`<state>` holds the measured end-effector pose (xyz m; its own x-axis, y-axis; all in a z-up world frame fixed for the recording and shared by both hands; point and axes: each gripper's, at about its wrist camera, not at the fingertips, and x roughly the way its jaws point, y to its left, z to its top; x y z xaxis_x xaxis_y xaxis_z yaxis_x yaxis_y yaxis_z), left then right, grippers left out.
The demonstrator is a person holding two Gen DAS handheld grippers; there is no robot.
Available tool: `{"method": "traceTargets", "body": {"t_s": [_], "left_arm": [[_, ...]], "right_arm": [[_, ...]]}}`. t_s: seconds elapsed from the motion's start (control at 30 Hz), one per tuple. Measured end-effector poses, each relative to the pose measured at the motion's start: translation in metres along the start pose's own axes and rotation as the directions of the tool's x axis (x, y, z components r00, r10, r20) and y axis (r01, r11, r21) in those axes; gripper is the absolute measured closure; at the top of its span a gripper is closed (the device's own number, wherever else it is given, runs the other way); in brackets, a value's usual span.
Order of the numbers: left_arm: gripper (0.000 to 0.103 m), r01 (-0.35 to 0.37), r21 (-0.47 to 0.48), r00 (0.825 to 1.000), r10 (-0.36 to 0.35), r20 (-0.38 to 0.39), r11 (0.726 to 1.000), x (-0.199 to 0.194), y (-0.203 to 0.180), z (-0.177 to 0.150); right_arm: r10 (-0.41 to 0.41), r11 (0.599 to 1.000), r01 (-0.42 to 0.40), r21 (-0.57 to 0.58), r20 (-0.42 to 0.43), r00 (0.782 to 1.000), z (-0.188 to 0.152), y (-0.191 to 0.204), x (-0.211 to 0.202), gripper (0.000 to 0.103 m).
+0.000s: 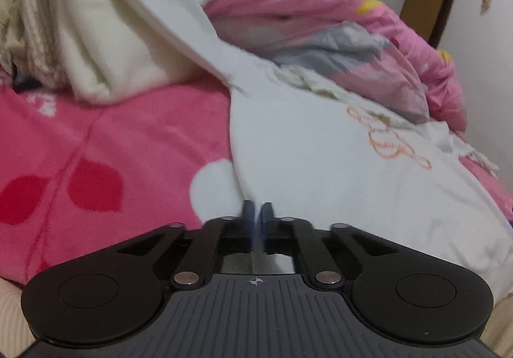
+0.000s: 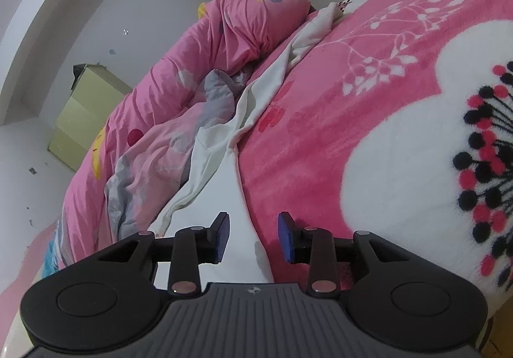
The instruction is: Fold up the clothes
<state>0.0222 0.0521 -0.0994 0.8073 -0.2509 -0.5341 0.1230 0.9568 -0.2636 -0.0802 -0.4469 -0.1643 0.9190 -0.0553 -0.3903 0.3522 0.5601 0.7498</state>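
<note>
The white shirt (image 1: 320,165) lies spread on the pink blanket (image 1: 112,140) of the bed, just ahead of the left gripper (image 1: 256,213). Its jaws are pressed together right at the near edge of the shirt. A thin bit of cloth may be pinched there, but the view is too blurry to be sure.

The right gripper (image 2: 253,233) has its jaws spread apart. The shirt's edge (image 2: 231,197) runs on the bed between them and a little to their left, but the pads are not squeezing it.

The shirt looks soft, thin and light. It will sag and bunch up, not stay flat. It should not slip much on the fuzzy blanket. One sleeve (image 1: 154,14) goes up and away from the left jaws toward a cream heap (image 1: 96,37).

A good place to hold is the hem or a corner, one side for each gripper. A big crumpled quilt (image 2: 166,107) sits past the shirt.
</note>
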Motion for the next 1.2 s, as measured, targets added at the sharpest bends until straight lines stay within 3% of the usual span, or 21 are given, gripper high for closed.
{"method": "traceTargets", "body": {"t_s": [0.1, 0.23, 0.47, 0.6, 0.73, 0.87, 0.97, 1.03, 1.2], "left_arm": [[0.101, -0.017, -0.010, 0.998, 0.017, 0.057, 1.000, -0.008, 0.003, 0.007], [0.100, -0.044, -0.003, 0.999, 0.044, -0.004, 0.999, 0.009, 0.010, -0.004], [0.089, -0.029, -0.030, 1.000, 0.029, -0.002, 0.999, -0.004, 0.022, -0.004], [0.090, -0.066, -0.026, 0.998, 0.066, 0.002, 0.997, -0.021, 0.027, -0.007], [0.090, 0.019, -0.017, 1.000, -0.019, -0.006, 1.000, -0.039, 0.026, -0.011], [0.086, 0.120, 0.094, 0.993, -0.119, -0.024, 0.988, -0.043, 0.004, -0.018], [0.085, 0.066, 0.233, 0.995, -0.048, -0.082, 0.970, -0.029, -0.018, -0.037], [0.085, 0.026, 0.310, 0.999, -0.011, -0.049, 0.950, -0.034, -0.025, -0.048], [0.084, 0.017, 0.267, 0.998, 0.002, -0.069, 0.963, -0.044, -0.011, -0.055]], "right_arm": [[-0.026, 0.999, 0.026, -0.034, 0.002, 1.000, -0.001, 0.005, -0.001, 0.067], [-0.038, 0.999, 0.039, -0.037, 0.016, 0.999, -0.002, 0.004, -0.005, 0.067], [-0.045, 0.999, 0.046, -0.028, 0.017, 0.999, -0.002, 0.002, -0.007, 0.067], [-0.043, 0.999, 0.043, -0.021, 0.017, 0.999, -0.002, 0.002, -0.007, 0.067], [-0.038, 0.999, 0.038, -0.022, 0.014, 0.999, -0.002, 0.003, -0.005, 0.067], [-0.033, 0.999, 0.033, -0.025, 0.011, 0.999, -0.002, 0.005, -0.003, 0.067], [-0.028, 0.999, 0.029, -0.026, 0.008, 1.000, -0.003, 0.006, -0.003, 0.067], [-0.030, 0.999, 0.031, -0.033, 0.007, 1.000, -0.003, 0.006, -0.003, 0.067], [-0.056, 0.997, 0.056, -0.052, 0.010, 0.998, -0.004, 0.009, -0.005, 0.067]]}}
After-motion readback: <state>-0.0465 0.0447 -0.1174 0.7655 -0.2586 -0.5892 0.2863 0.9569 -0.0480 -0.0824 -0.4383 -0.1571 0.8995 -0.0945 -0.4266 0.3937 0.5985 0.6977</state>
